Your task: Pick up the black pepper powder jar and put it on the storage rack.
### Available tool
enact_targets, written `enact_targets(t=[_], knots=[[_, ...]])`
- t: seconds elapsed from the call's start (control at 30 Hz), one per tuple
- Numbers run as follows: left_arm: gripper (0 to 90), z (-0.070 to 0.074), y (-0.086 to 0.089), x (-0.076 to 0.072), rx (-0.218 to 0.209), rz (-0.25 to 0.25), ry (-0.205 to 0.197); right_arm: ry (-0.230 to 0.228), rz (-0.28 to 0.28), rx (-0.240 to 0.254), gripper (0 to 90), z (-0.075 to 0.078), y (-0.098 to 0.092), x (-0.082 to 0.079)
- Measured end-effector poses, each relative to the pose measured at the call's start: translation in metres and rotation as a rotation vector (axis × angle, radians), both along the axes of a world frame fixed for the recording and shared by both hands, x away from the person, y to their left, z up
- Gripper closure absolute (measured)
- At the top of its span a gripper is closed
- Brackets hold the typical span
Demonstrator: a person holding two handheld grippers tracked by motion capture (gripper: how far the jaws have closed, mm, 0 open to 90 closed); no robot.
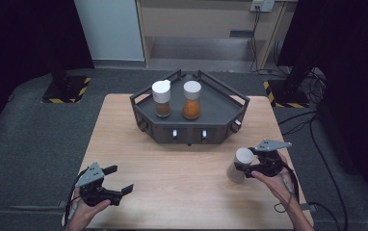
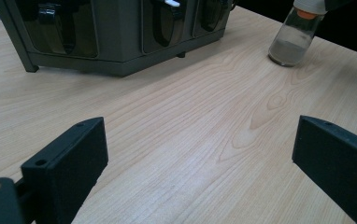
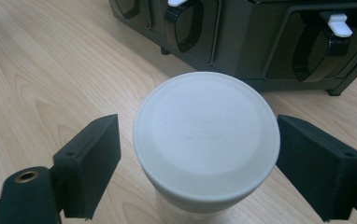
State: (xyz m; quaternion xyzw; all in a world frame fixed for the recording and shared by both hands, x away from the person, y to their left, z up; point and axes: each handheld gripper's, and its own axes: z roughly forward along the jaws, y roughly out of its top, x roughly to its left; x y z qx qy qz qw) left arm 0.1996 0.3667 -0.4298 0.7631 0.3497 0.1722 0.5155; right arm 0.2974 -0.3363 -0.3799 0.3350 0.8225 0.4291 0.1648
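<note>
Here, high view: a jar (image 1: 240,164) with a white lid stands on the near right of the wooden surface (image 1: 182,183), tilted a little, with the right tool (image 1: 247,165) around its upper part.
High view, left: the left tool (image 1: 123,179) rests at the near left corner, jaws spread and holding nothing, well apart from the jar.
High view, far: a dark rack (image 1: 190,118) carries two more jars (image 1: 162,98) with brownish and orange contents.
Left tool view: the jar (image 2: 291,39) sits far right on the surface (image 2: 190,130), glass-sided, a grey powder low inside; the rack (image 2: 111,35) is far left.
Right tool view: the lid (image 3: 207,140) sits between the two jaws, a small gap on the left side, the right side about touching; the jaws are not yet clamped, so the right tool is released.
Handling: probably light, rigid, smooth and breakable glass, likely to tip.
Hold: squarely just under the lid, firm but gentle.
</note>
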Motion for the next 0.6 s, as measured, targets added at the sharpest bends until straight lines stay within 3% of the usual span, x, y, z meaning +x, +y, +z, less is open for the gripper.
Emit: enact_targets(t=[0.23,0.6], knots=[[2.8,0.0000,0.0001,0.0003,0.000,0.000,0.002,-0.020,-0.004,-0.021,34.0,-0.0042,0.0031,-0.0026],[2.8,0.0000,0.0001,0.0005,0.000,-0.001,0.003,-0.021,0.009,-0.031,34.3,-0.0026,0.0023,-0.0010]])
